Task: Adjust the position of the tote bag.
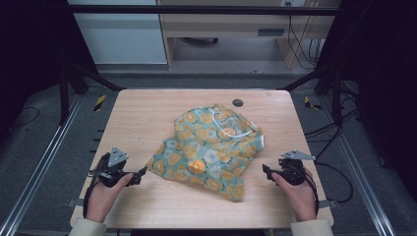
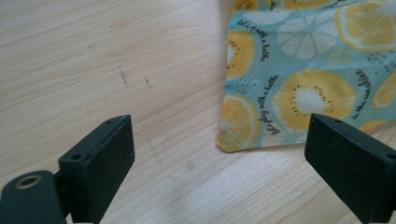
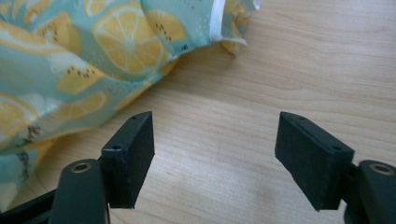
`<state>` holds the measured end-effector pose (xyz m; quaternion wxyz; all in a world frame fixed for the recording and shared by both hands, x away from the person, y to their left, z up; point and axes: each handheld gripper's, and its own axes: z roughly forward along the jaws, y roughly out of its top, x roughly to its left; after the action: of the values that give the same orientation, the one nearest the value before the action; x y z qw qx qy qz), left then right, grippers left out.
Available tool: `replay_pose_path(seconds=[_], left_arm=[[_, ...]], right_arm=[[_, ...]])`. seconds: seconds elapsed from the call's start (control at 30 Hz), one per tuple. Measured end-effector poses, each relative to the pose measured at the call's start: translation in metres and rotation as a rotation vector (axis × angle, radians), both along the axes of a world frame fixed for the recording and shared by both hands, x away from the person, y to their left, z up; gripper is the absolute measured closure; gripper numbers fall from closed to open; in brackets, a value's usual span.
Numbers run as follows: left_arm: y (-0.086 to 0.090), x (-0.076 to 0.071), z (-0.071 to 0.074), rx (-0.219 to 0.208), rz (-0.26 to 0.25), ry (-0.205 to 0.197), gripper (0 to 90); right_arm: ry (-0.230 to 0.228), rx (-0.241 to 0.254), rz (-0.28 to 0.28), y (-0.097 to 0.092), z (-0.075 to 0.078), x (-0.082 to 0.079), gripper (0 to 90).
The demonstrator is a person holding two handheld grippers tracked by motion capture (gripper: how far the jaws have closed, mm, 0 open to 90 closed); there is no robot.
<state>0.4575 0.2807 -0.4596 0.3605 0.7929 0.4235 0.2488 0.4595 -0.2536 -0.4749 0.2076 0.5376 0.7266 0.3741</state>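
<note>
A crumpled teal cloth with yellow citrus print (image 1: 211, 147) lies on the light wooden table (image 1: 142, 118). The left gripper (image 1: 140, 175) and right gripper (image 1: 266, 171) flank it, jaws spread apart, both empty.

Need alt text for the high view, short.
A crumpled teal cloth printed with yellow citrus slices lies mid-way on a light wooden table. A person's hands hold the left gripper and right gripper on either side of it, both open and empty.
</note>
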Motion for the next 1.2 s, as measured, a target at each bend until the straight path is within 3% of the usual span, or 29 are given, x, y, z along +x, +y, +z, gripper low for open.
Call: replay_pose_path(seconds=[0.1,0.27,0.43,0.6,0.7,0.8,0.87,1.0,1.1,1.2], left_arm=[[-0.004,-0.002,0.000,0.003,-0.011,-0.010,9.0],[-0.007,-0.004,0.001,0.004,-0.012,-0.016,9.1],[-0.005,-0.003,-0.001,0.015,0.001,-0.001,9.3],[-0.005,-0.003,0.000,0.028,0.006,-0.004,9.3],[-0.005,-0.001,0.000,0.027,0.008,-0.006,9.3],[-0.006,-0.001,-0.001,0.033,0.001,-0.003,9.4],[-0.008,-0.002,-0.001,0.040,-0.003,-0.006,9.3],[-0.009,-0.002,-0.001,0.044,-0.006,-0.008,9.4],[-0.010,-0.002,0.000,0.044,-0.008,-0.014,9.4],[-0.010,-0.001,0.001,0.037,-0.008,-0.016,9.5]], right_arm=[[-0.007,0.016,0.008,0.003,0.003,0.002,27.5],[-0.017,-0.003,0.027,0.011,0.008,0.010,28.0],[-0.014,-0.017,0.045,0.020,0.028,0.027,29.6],[-0.016,-0.032,0.022,0.022,0.047,0.059,26.6],[-0.004,-0.006,0.000,0.023,0.052,0.080,25.9],[0.037,-0.015,-0.039,0.023,0.050,0.102,23.1],[0.069,0.004,-0.050,0.024,0.045,0.114,21.8],[0.129,-0.037,-0.057,0.030,0.030,0.132,18.6],[0.172,-0.039,-0.061,0.034,0.019,0.138,15.1],[0.177,-0.024,-0.062,0.036,0.014,0.134,13.9]])
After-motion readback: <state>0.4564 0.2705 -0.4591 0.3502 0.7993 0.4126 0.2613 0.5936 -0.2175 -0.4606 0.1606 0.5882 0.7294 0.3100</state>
